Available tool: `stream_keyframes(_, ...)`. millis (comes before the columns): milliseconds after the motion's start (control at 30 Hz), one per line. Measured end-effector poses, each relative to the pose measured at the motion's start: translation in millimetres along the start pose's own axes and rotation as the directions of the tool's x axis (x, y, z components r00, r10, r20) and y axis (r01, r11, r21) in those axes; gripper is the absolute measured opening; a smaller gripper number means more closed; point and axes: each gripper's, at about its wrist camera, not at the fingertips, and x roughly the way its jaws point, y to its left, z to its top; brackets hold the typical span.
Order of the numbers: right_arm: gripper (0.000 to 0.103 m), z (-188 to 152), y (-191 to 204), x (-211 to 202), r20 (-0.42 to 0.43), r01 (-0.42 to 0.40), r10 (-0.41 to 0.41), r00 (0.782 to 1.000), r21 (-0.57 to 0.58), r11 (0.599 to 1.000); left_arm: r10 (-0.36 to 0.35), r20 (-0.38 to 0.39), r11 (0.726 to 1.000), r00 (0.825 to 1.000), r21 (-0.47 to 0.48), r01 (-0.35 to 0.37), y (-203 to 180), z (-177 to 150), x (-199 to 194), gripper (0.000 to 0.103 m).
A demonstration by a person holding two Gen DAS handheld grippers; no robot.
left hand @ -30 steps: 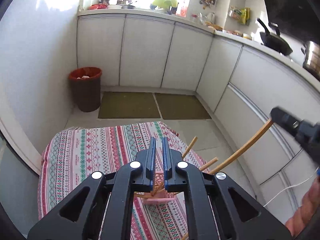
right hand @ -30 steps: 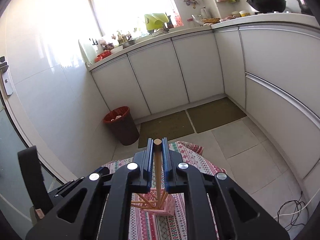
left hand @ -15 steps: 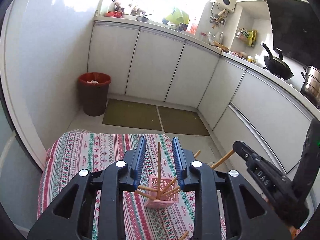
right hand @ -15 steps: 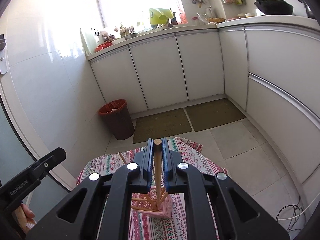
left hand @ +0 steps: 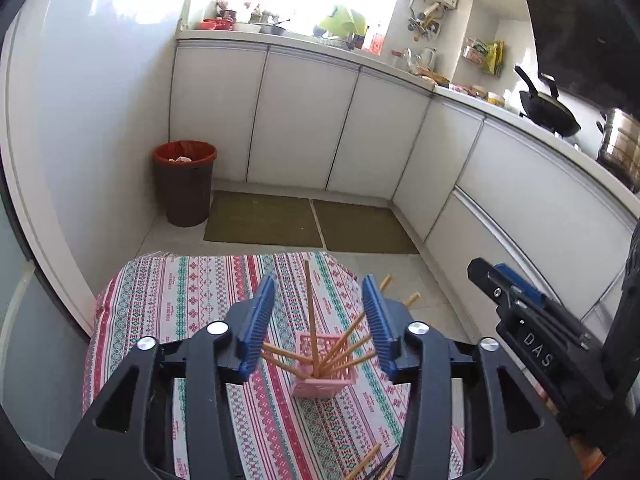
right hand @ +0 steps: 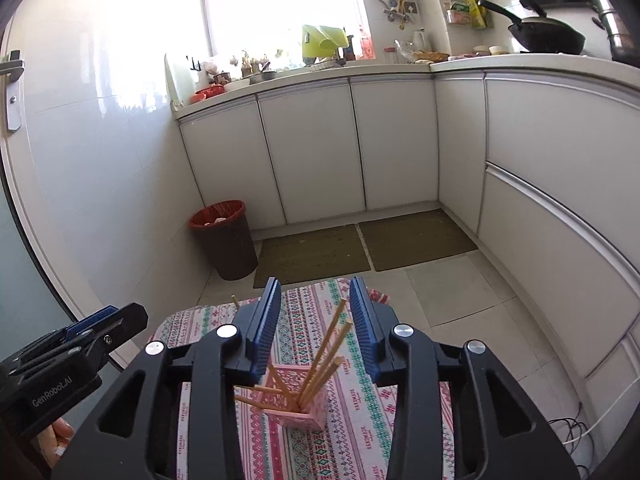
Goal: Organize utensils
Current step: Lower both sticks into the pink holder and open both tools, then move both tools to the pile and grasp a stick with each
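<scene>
A pink lattice holder (left hand: 324, 378) (right hand: 301, 406) stands on the patterned tablecloth (left hand: 180, 300) with several wooden chopsticks (left hand: 310, 312) (right hand: 326, 350) fanned out of it. My left gripper (left hand: 318, 292) hovers just above and before the holder. Its jaws are opening, and one upright chopstick shows between the blue pads without touching either. My right gripper (right hand: 314, 292) hangs over the same holder, its jaws also opening, with leaning chopsticks in the gap, free of its pads. Each gripper shows in the other's view: the right gripper (left hand: 520, 320) and the left gripper (right hand: 80, 340). More loose chopsticks (left hand: 366, 460) lie at the near table edge.
The small table ends just beyond the holder, with tiled floor and two green mats (right hand: 360, 246) past it. A brown bin with a red liner (left hand: 184, 184) stands by the left wall. White cabinets (right hand: 312, 152) line the back and right. A cable (right hand: 576, 428) lies on the floor.
Both grippers have gone from shut to open. The chopstick each one held now stands in the pink holder. The left gripper has lifted a little, bringing the holder into fuller view.
</scene>
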Motion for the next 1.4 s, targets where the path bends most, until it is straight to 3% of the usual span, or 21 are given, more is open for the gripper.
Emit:
stream_keyframes(67, 0.05, -6.1, -2.9, -5.6, -0.008, 0.026, -0.026, 1.0, -0.007, 1.0, 0.005, -0.019, 1.0, 1.0, 0.012, -0.005, -5.0, -9.5, 1.3, 0.055)
stream_keyframes(267, 0.064, -34.3, -18.3, -19.8, -0.061, 0.094, -0.094, 0.994, -0.008, 0.996, 0.042, -0.07, 0.997, 0.997, 0.062, -0.038, -17.6, -31.5, 5.0, 0.062)
stream_keyframes(533, 0.094, -69.0, -47.9, -32.0, -0.121, 0.173, -0.168, 0.978, 0.029, 0.985, 0.092, -0.13, 0.989, 0.987, 0.127, -0.076, -25.0, -60.9, 11.8, 0.094)
stream_keyframes(667, 0.096, -98.6, -82.0, -34.8, -0.193, 0.23, -0.212, 0.958, 0.074, 0.97, 0.106, -0.237, 0.985, 0.966, 0.159, -0.069, -24.5, -83.8, 34.4, 0.096)
stream_keyframes(733, 0.096, -120.6, -103.8, -33.6, -0.237, 0.259, -0.23, 0.944, 0.099, 0.961, 0.119, -0.371, 0.976, 0.921, 0.214, -0.04, -30.1, -104.3, 61.2, 0.096)
stream_keyframes(867, 0.096, -167.8, -151.4, -19.2, -0.382, 0.274, -0.186, 0.905, 0.19, 0.943, 0.114, -0.575, 0.962, 0.81, 0.269, 0.055, -47.4, -150.0, 112.5, 0.096)
stream_keyframes(967, 0.096, -198.3, -178.9, -13.4, -0.439, 0.279, -0.143, 0.887, 0.264, 0.923, 0.148, -0.64, 0.955, 0.754, 0.291, 0.06, -57.2, -175.7, 142.0, 0.095)
stream_keyframes(1033, 0.096, -214.0, -189.5, -14.2, -0.461, 0.292, -0.135, 0.877, 0.287, 0.912, 0.158, -0.676, 0.951, 0.72, 0.301, 0.073, -66.1, -188.6, 159.9, 0.077)
stream_keyframes(1067, 0.096, -215.1, -194.6, -17.2, -0.452, 0.269, -0.102, 0.886, 0.321, 0.908, 0.161, -0.692, 0.949, 0.704, 0.304, 0.081, -69.7, -192.2, 165.6, 0.07)
stream_keyframes(1100, 0.096, -214.7, -199.7, -21.9, -0.426, 0.247, -0.078, 0.901, 0.359, 0.9, 0.165, -0.709, 0.946, 0.685, 0.309, 0.092, -74.3, -196.9, 172.3, 0.056)
stream_keyframes(1167, 0.096, -216.3, -204.0, -25.4, -0.433, 0.262, -0.088, 0.897, 0.362, 0.895, 0.183, -0.722, 0.937, 0.668, 0.333, 0.103, -82.9, -205.4, 182.1, 0.052)
stream_keyframes(1267, 0.096, -218.7, -208.3, -27.5, -0.426, 0.263, -0.089, 0.9, 0.369, 0.892, 0.189, -0.73, 0.932, 0.657, 0.345, 0.115, -89.4, -212.5, 189.8, 0.051)
stream_keyframes(1400, 0.096, -218.8, -211.8, -26.1, -0.439, 0.252, -0.064, 0.896, 0.386, 0.887, 0.191, -0.749, 0.924, 0.634, 0.355, 0.142, -97.9, -222.1, 195.2, 0.027)
